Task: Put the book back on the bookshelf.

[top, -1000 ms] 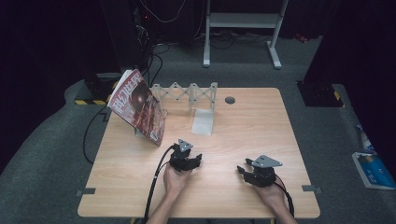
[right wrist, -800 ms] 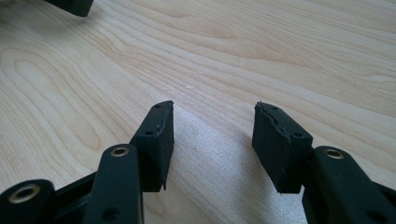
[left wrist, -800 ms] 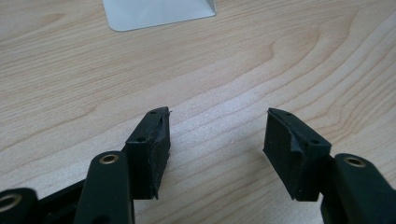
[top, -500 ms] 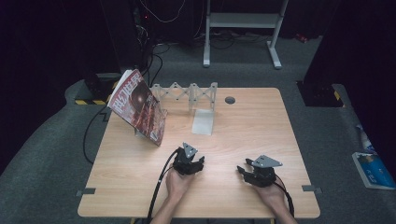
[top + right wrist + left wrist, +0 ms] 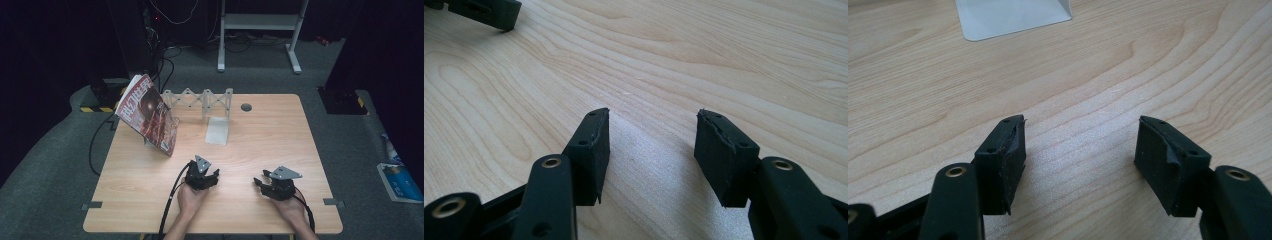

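Here the wooden table (image 5: 260,135) carries a magazine (image 5: 147,114) propped at its far left, leaning on what may be a small stand. Beside it stands a white accordion-style rack (image 5: 200,100), with a pale flat sheet (image 5: 217,131) just before it. Nearer, the left gripper (image 5: 1080,150) and right gripper (image 5: 651,145) rest low, jaws parted wide, holding nothing.

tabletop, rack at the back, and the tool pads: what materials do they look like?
Tabletop: pale wood or wood-look laminate, matte; printed-looking grain lines leave it open.
Rack: light grey criss-cross folding frame, likely plastic or painted metal; too small to tell.
Left tool pads: black, dull, rough-edged, likely rubber or foam. Right tool pads look the same.
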A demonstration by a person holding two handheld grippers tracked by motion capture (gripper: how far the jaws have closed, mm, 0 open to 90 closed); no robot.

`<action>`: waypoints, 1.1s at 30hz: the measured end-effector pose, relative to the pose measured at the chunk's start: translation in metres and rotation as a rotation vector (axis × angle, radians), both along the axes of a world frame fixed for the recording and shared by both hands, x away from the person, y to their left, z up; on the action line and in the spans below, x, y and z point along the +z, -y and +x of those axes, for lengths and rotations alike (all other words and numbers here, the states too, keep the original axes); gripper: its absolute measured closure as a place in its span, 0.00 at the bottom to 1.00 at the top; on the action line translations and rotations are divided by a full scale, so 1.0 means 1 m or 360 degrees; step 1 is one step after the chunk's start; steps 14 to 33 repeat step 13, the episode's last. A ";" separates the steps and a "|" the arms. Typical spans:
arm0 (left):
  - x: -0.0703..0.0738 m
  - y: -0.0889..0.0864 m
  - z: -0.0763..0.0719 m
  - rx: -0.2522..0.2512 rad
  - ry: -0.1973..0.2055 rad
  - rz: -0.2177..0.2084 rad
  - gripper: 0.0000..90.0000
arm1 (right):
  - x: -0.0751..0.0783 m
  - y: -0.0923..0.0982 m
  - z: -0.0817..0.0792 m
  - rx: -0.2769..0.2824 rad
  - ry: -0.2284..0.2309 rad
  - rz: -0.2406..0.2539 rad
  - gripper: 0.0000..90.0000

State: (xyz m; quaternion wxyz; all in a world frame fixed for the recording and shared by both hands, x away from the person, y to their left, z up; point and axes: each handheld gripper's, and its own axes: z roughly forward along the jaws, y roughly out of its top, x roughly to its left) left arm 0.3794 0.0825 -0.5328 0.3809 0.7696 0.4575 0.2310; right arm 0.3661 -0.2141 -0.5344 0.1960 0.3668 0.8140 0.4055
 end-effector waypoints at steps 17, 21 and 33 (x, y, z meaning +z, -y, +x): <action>0.000 0.001 0.001 0.0004 -0.0001 -0.0004 0.41 | 0.000 -0.001 0.001 -0.0008 -0.0002 0.0002 0.54; 0.000 0.001 0.001 0.0004 -0.0001 -0.0004 0.41 | 0.000 -0.001 0.001 -0.0008 -0.0002 0.0002 0.54; 0.000 0.001 0.001 0.0004 -0.0001 -0.0004 0.41 | 0.000 -0.001 0.001 -0.0008 -0.0002 0.0002 0.54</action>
